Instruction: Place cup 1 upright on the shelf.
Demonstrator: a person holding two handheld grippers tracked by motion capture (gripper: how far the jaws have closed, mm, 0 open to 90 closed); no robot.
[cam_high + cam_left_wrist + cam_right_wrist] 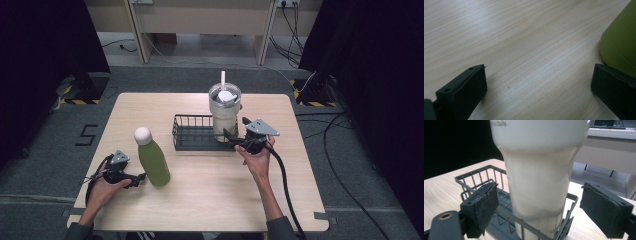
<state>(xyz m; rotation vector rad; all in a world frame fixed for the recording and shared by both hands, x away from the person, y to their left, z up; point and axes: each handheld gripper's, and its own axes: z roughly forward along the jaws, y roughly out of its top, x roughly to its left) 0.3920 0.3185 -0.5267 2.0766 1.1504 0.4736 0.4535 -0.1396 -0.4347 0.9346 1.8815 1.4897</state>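
A cream tumbler [224,114] with a clear lid and white straw stands upright in the right end of a dark wire basket [192,133]. My right gripper [236,136] is open beside it, jaws spread wide on either side of the tumbler [537,185] without touching. A green bottle [151,159] with a white cap stands at the table's front left. My left gripper [141,178] lies low on the wood just left of the bottle's base, open, with one jaw next to the bottle [621,42].
The wooden table [200,200] has bare surface in front and at the left rear. The basket [486,192] has free room left of the tumbler. Cables trail off the table's right front. Black curtains and desk legs stand beyond the table.
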